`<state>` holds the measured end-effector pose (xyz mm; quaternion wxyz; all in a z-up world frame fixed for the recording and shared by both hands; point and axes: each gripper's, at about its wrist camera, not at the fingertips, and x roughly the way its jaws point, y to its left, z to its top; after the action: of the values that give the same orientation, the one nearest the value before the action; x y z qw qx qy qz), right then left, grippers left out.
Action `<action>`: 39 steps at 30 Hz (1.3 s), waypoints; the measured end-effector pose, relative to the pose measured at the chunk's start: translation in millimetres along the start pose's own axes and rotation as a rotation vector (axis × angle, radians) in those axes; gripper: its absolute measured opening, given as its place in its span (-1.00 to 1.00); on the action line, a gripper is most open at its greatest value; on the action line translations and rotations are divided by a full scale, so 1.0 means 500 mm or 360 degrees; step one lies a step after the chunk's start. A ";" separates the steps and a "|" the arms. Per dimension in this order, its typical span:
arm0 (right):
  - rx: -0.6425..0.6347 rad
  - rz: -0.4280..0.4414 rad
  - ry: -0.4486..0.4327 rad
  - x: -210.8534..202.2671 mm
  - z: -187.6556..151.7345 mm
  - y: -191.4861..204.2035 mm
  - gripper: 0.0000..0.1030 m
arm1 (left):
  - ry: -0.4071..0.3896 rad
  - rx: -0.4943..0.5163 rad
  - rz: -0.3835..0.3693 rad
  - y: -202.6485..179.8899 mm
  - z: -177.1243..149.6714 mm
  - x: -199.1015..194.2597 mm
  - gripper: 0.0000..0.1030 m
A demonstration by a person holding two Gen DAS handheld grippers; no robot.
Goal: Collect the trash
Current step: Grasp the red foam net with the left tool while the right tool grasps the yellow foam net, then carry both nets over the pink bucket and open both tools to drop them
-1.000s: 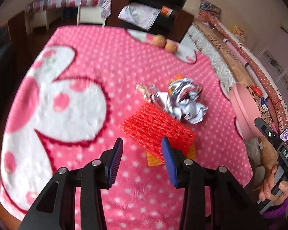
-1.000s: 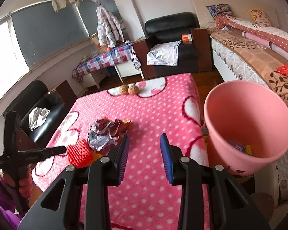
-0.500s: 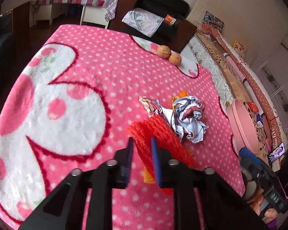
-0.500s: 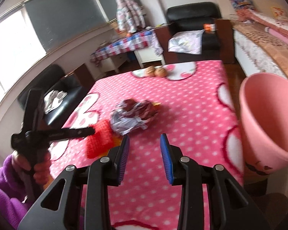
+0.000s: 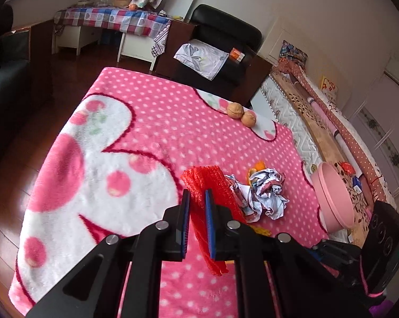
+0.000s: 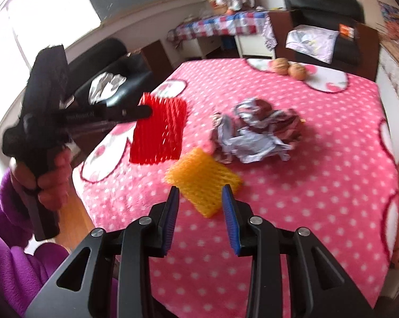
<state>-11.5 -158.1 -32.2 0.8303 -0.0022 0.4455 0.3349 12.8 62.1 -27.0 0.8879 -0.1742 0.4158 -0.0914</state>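
Pink dotted blanket point(image 6: 292, 198) covers the table. Left gripper point(image 5: 197, 204) clamps the red foam net point(image 6: 157, 129), seemingly lifted clear; right gripper point(image 6: 199, 198) hovers, jaws apart, over the yellow foam net point(image 6: 202, 179).

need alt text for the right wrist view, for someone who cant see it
The left gripper, held in a hand with a purple sleeve, lifts a red foam net clear of a pink polka-dot blanket. The right gripper, jaws open, points at a yellow foam net lying on the blanket. Beyond lie a crumpled wrapper and two walnuts.
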 end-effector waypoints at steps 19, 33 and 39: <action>-0.0160 -0.0106 0.0054 0.044 0.014 0.027 -0.75 | 0.0018 -0.0108 0.0010 0.030 0.007 0.008 -0.80; 0.0080 0.0041 -0.0182 -0.065 0.020 -0.025 -0.77 | -0.0021 -0.0011 -0.0055 -0.033 0.030 -0.006 -0.80; 0.0197 -0.0040 -0.0326 -0.118 0.020 -0.071 -0.77 | -0.0022 0.0073 -0.0115 -0.092 0.044 -0.002 -0.80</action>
<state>-6.7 -215.1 7.0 0.8742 0.0776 0.3780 0.2947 28.4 25.2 4.4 0.8906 -0.1692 0.4010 -0.1318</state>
